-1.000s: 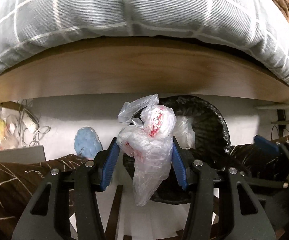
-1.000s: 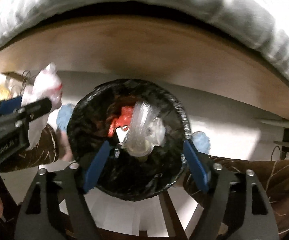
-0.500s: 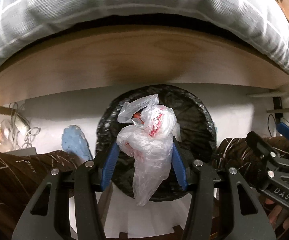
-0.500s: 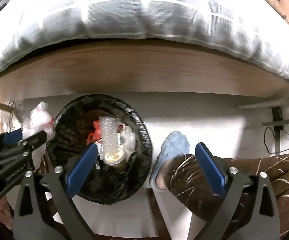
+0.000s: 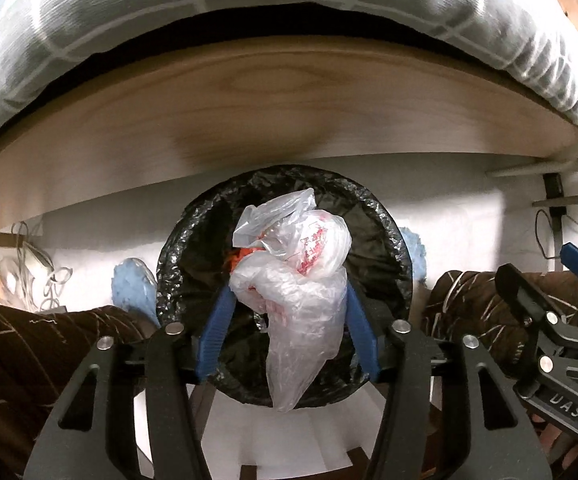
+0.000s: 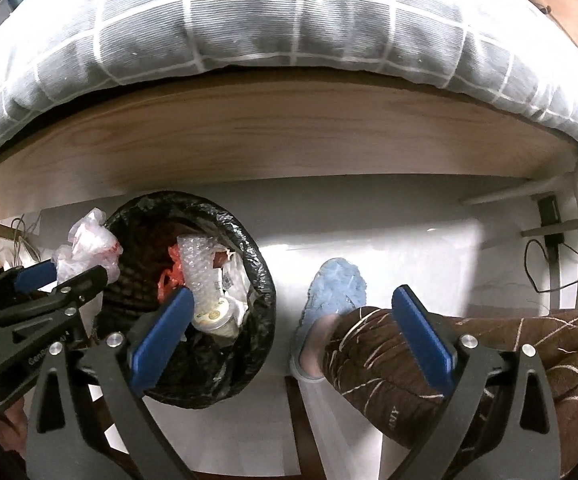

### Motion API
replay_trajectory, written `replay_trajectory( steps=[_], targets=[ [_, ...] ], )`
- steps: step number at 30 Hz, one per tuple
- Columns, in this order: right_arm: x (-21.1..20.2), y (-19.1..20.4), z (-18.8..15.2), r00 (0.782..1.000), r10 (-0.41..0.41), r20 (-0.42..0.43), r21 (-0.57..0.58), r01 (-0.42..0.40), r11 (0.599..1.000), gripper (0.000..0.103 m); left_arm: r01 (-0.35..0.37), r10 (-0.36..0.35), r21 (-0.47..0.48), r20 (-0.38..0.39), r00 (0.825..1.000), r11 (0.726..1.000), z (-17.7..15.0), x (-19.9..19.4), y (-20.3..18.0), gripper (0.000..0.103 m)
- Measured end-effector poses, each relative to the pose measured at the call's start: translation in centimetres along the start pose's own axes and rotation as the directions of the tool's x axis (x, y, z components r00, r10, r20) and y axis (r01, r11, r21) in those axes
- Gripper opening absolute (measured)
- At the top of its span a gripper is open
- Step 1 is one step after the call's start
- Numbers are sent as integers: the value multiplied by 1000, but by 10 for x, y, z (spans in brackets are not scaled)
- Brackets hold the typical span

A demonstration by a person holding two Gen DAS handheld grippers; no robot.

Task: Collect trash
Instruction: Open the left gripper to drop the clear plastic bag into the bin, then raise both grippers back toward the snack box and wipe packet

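The left gripper points straight down over the black-lined bin, jaws opening around a crumpled plastic bag. The right gripper gapes empty beside it, above a slippered foot.

My left gripper has carried the bag over the bin, jaws now opening; my right gripper, emptied, has swung aside.
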State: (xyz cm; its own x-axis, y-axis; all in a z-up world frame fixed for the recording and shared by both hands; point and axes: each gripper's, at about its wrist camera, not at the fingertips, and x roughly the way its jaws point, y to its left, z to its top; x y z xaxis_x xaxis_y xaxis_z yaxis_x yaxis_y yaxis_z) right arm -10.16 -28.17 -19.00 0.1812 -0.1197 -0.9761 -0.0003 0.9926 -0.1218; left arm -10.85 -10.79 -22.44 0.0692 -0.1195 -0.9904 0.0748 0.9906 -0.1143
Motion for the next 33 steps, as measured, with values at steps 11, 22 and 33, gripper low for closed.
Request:
replay_trajectory(
  steps=[11, 22, 33],
  targets=[
    [-3, -1, 5, 1000, -9, 16, -1, 9, 1000, 95, -45, 44, 19, 45, 998, 999, -1, -6, 3, 93],
    [-30, 0, 13, 992, -19, 128, -10, 20, 1000, 95, -63, 64, -9, 144, 988, 998, -3, -41, 18, 97],
    [-102, -7, 14, 937, -25, 348, -23, 35, 999, 95, -40, 48, -34, 306, 951, 999, -20, -117, 36, 97]
  ],
)
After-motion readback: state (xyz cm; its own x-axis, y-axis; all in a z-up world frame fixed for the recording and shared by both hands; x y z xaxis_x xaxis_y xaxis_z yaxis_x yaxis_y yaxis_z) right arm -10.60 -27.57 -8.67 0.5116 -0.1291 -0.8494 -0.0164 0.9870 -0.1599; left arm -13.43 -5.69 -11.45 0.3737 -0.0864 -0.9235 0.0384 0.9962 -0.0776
